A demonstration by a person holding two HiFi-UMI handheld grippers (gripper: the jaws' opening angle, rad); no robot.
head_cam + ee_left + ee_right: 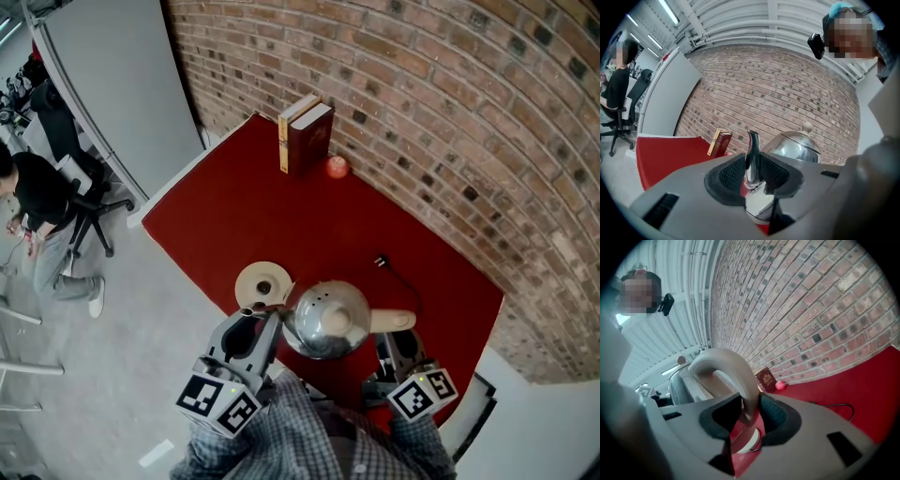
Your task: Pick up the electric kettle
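Note:
The steel electric kettle is held between my two grippers, off its round cream base, which lies on the red table just to its left. My left gripper is shut on the kettle's spout, with the pads pressed on both sides of it. My right gripper is shut on the beige handle, which arches up between its jaws. The domed lid and knob show behind the spout. The base is seen below the handle.
A black power cord lies on the red table behind the kettle. Two upright books and a small red ball stand by the brick wall. A person sits at far left beyond a grey partition.

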